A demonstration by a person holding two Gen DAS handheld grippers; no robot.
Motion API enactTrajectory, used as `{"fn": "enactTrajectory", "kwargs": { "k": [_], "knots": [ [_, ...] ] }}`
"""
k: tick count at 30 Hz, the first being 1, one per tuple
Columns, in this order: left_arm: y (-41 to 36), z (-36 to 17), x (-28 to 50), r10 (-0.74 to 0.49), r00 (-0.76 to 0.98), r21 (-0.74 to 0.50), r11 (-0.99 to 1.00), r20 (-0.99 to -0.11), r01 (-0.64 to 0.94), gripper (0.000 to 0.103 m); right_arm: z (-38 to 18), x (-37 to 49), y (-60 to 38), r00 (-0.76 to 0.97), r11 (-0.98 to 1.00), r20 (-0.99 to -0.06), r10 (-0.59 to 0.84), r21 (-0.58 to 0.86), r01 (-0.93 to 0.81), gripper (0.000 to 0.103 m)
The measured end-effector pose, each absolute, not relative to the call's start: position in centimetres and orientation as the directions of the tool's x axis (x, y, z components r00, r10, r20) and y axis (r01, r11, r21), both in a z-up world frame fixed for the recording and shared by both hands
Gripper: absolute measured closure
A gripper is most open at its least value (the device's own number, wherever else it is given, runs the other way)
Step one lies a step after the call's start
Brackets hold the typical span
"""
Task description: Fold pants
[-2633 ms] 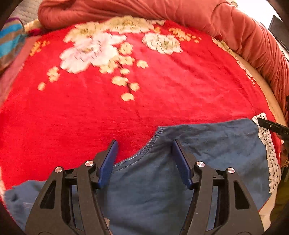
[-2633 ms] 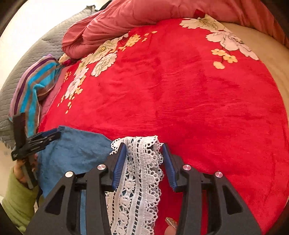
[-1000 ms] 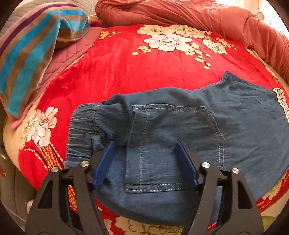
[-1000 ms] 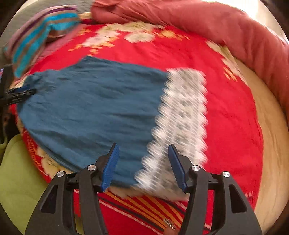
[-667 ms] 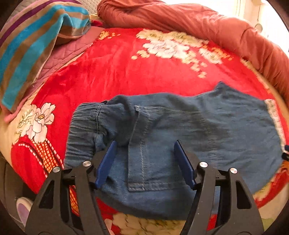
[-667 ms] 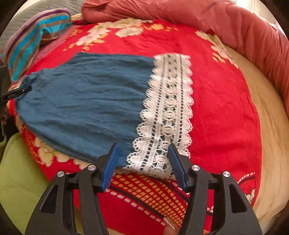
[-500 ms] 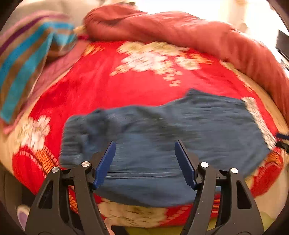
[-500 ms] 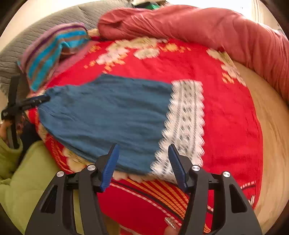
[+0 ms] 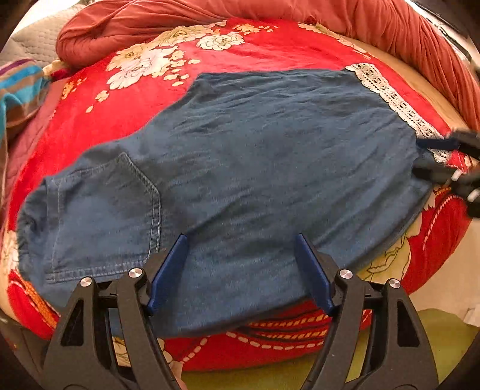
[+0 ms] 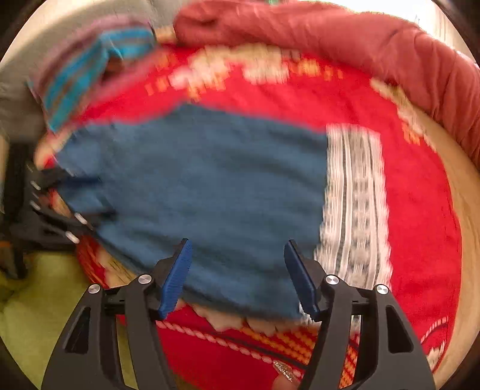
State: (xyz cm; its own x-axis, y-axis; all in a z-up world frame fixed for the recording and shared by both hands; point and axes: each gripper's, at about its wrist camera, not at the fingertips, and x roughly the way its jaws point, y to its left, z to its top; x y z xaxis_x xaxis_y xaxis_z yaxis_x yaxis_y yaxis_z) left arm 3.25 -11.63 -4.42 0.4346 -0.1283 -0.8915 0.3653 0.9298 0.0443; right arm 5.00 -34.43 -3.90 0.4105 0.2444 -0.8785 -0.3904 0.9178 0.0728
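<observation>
Blue denim pants [image 9: 255, 156] lie flat across the red floral blanket [image 9: 120, 99], folded lengthwise, back pocket [image 9: 102, 210] at the left and white lace hem [image 9: 393, 99] at the right. My left gripper [image 9: 241, 249] hovers over the pants' near edge, jaws opening, nothing pinched between them. In the blurred right wrist view the pants [image 10: 210, 186] and lace hem [image 10: 354, 195] show again. My right gripper [image 10: 237, 255] hangs above the near edge beside the lace, jaws opening and empty. The right gripper [image 9: 447, 162] also appears at the hem end.
A rumpled rust-red quilt [image 9: 270, 18] runs along the far side of the bed. A striped blue towel [image 9: 18, 87] lies at the far left. Yellow-green clothing of the person [image 10: 36, 300] sits below the bed's near edge.
Both grippers have slid along the pants' near edge toward the middle; the left view now shows the whole garment. Both pairs of jaws stand slightly wider.
</observation>
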Motion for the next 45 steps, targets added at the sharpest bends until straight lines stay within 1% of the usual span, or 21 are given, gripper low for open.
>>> {"fn": "enactTrajectory", "kwargs": {
  "k": [2,8,11,13,15,16,18,21,24,26,27,36,41,45],
  "knots": [
    [-11.3,-4.4,2.9,-0.140,0.431,0.032,0.929,-0.891,0.369,0.037,-4.9,4.2,-34.5,0.395,0.914,-0.889,0.233,0.061,-0.401,0.041],
    [-11.0,-4.2,2.5,-0.154,0.442,0.019,0.932,-0.884,0.363,0.037,-4.8,3.6,-35.0,0.407,0.921,-0.876,0.260,0.098,-0.377,0.040],
    [-10.8,-3.2,2.2,-0.161,0.471,0.017,0.936,-0.867,0.352,0.036,-3.0,3.0,-35.5,0.421,0.901,-0.841,0.339,0.162,-0.403,0.040],
    [-11.1,-1.9,1.7,-0.177,0.507,0.025,0.930,-0.844,0.366,0.036,-1.7,2.4,-36.0,0.455,0.898,-0.816,0.356,0.164,-0.408,0.035],
    [-11.4,-0.7,1.3,-0.194,0.534,0.024,0.928,-0.823,0.373,0.028,-0.6,2.2,-36.5,0.491,0.908,-0.801,0.343,0.148,-0.393,0.031],
    [-11.7,0.1,1.0,-0.201,0.550,0.028,0.925,-0.811,0.379,0.022,0.0,2.0,-37.0,0.509,0.912,-0.789,0.344,0.151,-0.382,0.030],
    [-12.2,1.1,0.7,-0.207,0.571,0.035,0.923,-0.795,0.383,0.022,1.0,1.8,-37.8,0.541,0.920,-0.768,0.341,0.154,-0.361,0.030],
    [-12.9,2.4,0.6,-0.223,0.585,0.031,0.919,-0.780,0.393,0.015,2.4,1.7,-39.0,0.588,0.932,-0.740,0.327,0.149,-0.330,0.030],
    [-13.9,3.5,0.8,-0.243,0.588,0.023,0.913,-0.771,0.408,0.013,3.3,1.6,-40.5,0.619,0.939,-0.716,0.321,0.157,-0.306,0.030],
    [-14.6,4.1,1.1,-0.254,0.589,0.021,0.907,-0.767,0.420,0.012,3.9,1.5,-41.6,0.645,0.947,-0.701,0.304,0.151,-0.283,0.013],
    [-15.0,4.5,1.2,-0.256,0.591,0.025,0.905,-0.765,0.425,0.012,4.2,1.3,-42.2,0.662,0.953,-0.690,0.292,0.150,-0.265,0.008],
    [-18.0,5.7,2.2,-0.265,0.595,0.045,0.890,-0.759,0.454,0.010,4.9,1.1,-46.0,0.716,0.962,-0.642,0.274,0.193,-0.194,0.008],
    [-18.5,5.2,2.4,-0.267,0.580,0.039,0.887,-0.769,0.460,0.010,4.7,1.5,-46.7,0.719,0.963,-0.641,0.268,0.204,-0.177,0.008],
    [-18.7,4.7,2.9,-0.265,0.569,0.031,0.889,-0.779,0.456,0.010,3.8,1.8,-46.9,0.700,0.961,-0.659,0.273,0.219,-0.169,0.008]
  ]
}}
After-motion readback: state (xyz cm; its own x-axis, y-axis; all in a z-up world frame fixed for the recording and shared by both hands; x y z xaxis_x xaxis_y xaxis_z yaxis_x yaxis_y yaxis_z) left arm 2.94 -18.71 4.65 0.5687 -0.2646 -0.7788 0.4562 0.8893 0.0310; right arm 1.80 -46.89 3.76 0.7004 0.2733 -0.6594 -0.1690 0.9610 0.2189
